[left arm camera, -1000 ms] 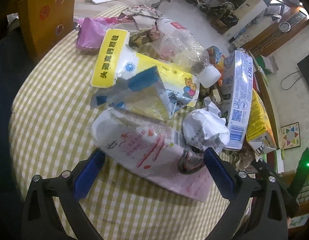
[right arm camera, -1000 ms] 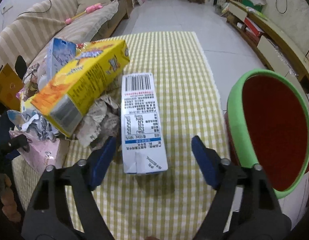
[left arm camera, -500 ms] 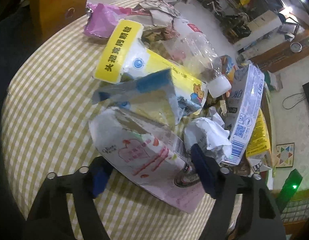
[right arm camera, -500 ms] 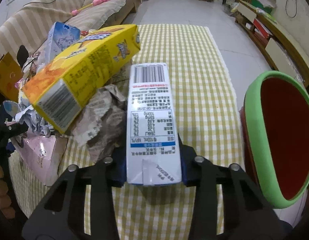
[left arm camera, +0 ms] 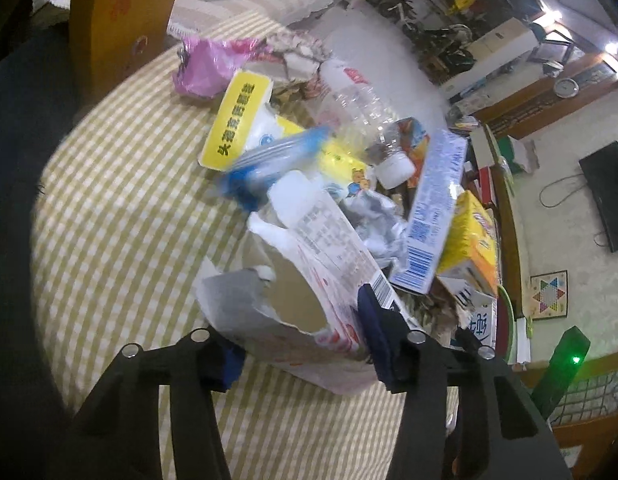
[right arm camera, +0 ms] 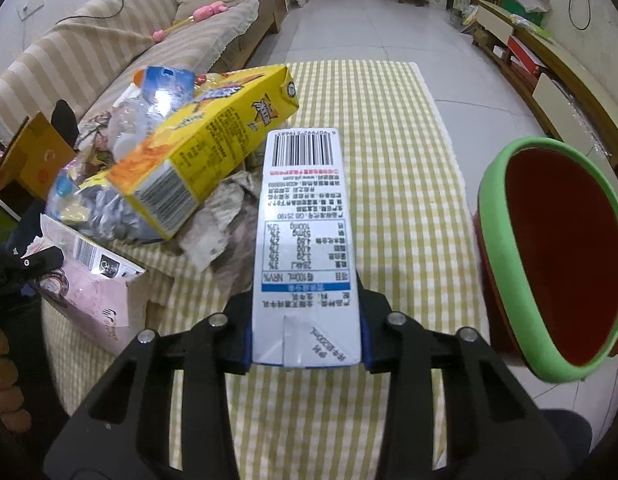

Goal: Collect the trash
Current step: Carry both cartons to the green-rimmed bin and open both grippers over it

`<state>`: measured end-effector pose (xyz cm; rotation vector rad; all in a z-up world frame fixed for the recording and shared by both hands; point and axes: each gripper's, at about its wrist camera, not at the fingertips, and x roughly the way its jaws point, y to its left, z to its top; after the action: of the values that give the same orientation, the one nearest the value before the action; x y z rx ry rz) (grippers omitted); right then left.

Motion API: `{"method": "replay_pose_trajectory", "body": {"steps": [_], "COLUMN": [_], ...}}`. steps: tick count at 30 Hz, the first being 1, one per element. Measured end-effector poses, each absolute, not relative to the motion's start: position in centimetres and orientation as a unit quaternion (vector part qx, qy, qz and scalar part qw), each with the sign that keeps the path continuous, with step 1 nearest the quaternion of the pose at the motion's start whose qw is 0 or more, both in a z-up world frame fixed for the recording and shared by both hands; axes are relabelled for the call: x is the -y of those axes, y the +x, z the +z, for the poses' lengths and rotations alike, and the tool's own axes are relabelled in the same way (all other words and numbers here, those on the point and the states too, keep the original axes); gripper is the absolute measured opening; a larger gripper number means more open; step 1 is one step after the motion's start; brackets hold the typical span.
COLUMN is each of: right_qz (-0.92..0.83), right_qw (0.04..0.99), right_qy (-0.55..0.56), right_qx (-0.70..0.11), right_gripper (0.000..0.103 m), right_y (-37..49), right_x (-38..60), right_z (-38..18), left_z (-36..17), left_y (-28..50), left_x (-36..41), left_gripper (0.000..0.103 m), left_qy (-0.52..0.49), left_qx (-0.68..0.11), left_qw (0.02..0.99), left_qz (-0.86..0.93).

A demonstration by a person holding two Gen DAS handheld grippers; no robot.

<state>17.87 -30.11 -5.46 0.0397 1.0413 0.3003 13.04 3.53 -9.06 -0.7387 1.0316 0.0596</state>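
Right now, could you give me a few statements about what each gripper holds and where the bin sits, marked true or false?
1. The right gripper is shut on the white milk carton. True.
2. The left gripper is open and holds nothing. False: it is shut on the torn pink-and-white box.
3. The green-rimmed bin stands to the right of the carton. True.
4. The yellow juice carton lies inside the bin. False: it rests on the trash pile, left of the milk carton.

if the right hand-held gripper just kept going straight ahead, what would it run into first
Probably nothing soon: past the white milk carton clamped in the right hand-held gripper, only bare checkered tablecloth lies ahead. The yellow box sits left of that line, though depth is unclear.
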Motion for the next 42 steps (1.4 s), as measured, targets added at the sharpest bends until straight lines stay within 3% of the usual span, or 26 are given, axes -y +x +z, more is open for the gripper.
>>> {"method": "replay_pose_trajectory", "body": {"steps": [4,25,42], "right_qz": [0.143,0.150,0.071], "right_qw": [0.860,0.894,0.919], "right_qy": [0.027,0.039,0.086], "right_qx": [-0.488,-0.421,-0.378], "right_gripper": [0.037,0.037,0.037], "right_y": [16.5,12.7,14.7], "right_x": [30.4,30.2,40.0], "right_z": [-4.2,1.8,3.8], "left_z": [-7.6,1.6,6.8], "left_y": [11.1,9.9,16.1], "left_x": [-4.5,-1.6,9.5], "left_gripper": [0.040,0.039,0.039], "left_qy": [-0.332,-0.215,-0.166], "left_qx": [-0.467,-0.406,-0.385], "left_qw": [0.819,0.888,0.899], "left_qz": [0.018,-0.025,-0.125]}}
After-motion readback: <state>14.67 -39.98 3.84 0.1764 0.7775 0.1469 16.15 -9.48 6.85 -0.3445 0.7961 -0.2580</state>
